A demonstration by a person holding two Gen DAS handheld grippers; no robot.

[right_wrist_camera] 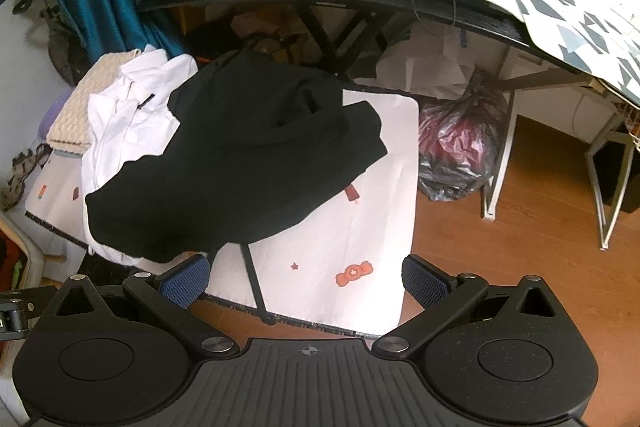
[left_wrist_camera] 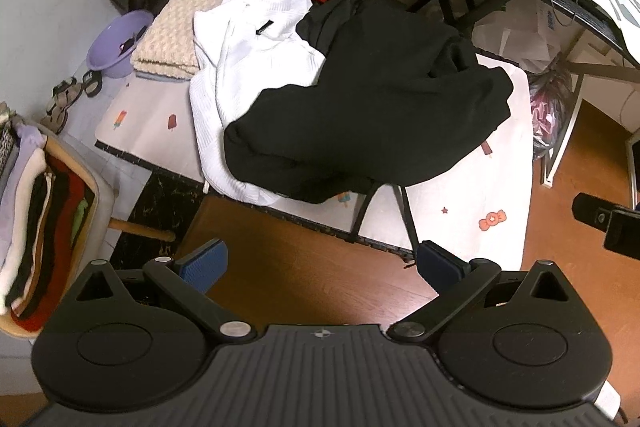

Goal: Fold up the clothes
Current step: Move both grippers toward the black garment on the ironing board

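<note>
A crumpled black garment (left_wrist_camera: 360,107) (right_wrist_camera: 240,159) lies in a heap on a small table covered with a white printed cloth (left_wrist_camera: 480,195) (right_wrist_camera: 340,227). It partly covers a rumpled white garment (left_wrist_camera: 248,39) (right_wrist_camera: 124,115) on its left. A folded beige knit (left_wrist_camera: 180,27) (right_wrist_camera: 80,99) rests at the table's far left end. My left gripper (left_wrist_camera: 320,265) hangs open over the wooden floor, short of the table's near edge, holding nothing. My right gripper (right_wrist_camera: 306,281) is open too, above the table's near edge, with the cloth between its blue pads (right_wrist_camera: 424,281).
A stack of folded clothes (left_wrist_camera: 40,227) sits on a wooden stool at the left. A long black desk (right_wrist_camera: 400,3) with cables, a phone and bottles curves behind the table. Plastic bags (right_wrist_camera: 456,155) lie under it. A purple basin (left_wrist_camera: 116,43) stands on the floor at left.
</note>
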